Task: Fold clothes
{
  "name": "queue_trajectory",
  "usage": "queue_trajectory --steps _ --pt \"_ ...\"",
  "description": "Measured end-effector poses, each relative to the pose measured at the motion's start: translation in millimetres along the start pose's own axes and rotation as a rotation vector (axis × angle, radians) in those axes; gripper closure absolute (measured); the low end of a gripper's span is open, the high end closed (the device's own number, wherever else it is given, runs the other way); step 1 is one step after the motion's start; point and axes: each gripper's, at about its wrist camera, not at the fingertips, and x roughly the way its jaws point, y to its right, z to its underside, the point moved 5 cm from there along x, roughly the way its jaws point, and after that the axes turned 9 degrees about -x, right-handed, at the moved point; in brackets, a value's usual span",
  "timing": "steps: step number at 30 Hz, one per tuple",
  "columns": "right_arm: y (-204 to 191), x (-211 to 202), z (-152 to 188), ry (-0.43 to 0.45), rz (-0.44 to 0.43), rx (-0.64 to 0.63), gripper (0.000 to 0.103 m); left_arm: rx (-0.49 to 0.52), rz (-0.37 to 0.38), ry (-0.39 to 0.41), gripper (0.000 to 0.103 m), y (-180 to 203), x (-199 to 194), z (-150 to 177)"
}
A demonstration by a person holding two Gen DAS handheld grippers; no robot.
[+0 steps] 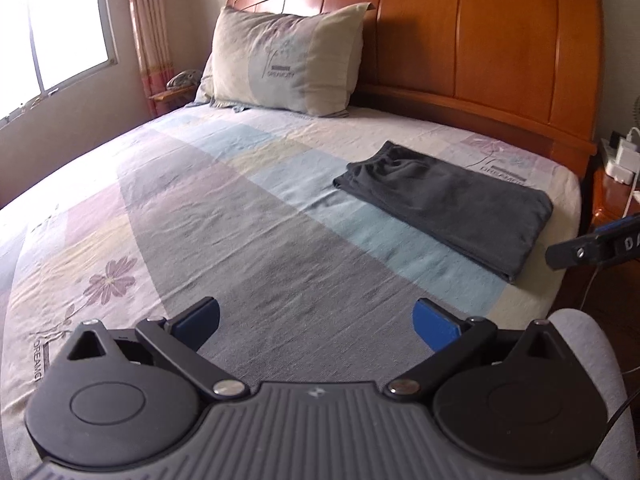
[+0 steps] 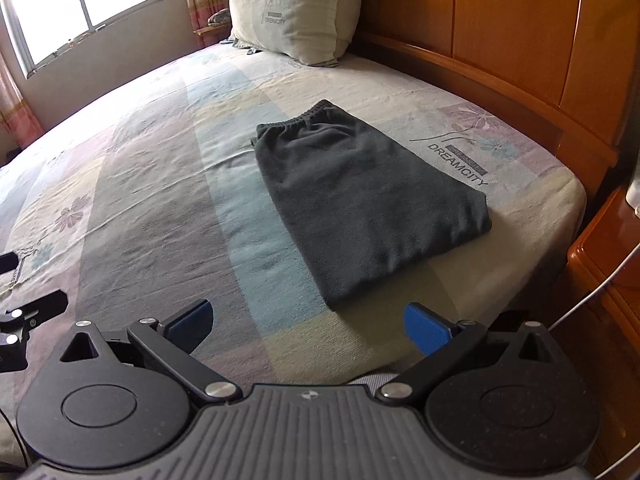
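A dark grey garment with an elastic waistband [image 1: 446, 204] [image 2: 360, 196] lies folded into a flat rectangle on the right side of the bed, near the headboard end. My left gripper [image 1: 318, 326] hovers open over the bare sheet, well short and left of the garment, with nothing between its blue pads. My right gripper [image 2: 310, 326] is open too, just in front of the garment's near corner and not touching it. The right gripper's black body [image 1: 592, 246] shows at the right edge of the left wrist view.
The bed sheet [image 1: 200, 216] [image 2: 140, 200] is pastel patchwork with flowers. A pillow [image 1: 286, 60] [image 2: 296, 8] leans on the wooden headboard [image 1: 480, 40]. A wooden nightstand [image 2: 604, 248] with chargers and cables [image 1: 624, 156] stands on the right. A window [image 1: 48, 28] is at the left.
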Motion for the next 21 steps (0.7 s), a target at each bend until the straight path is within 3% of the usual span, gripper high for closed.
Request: queue_trajectory --steps 8,16,21 --pt "-25 -29 17 0.029 -0.002 -0.028 0.0 -0.011 0.125 0.02 0.001 17 -24 -9" --pt "-48 -58 34 0.056 0.022 -0.051 0.0 0.02 0.129 0.075 0.001 27 -49 -22" --pt "-57 -72 45 0.061 0.04 -0.048 0.0 -0.001 0.15 0.025 0.001 33 -50 -14"
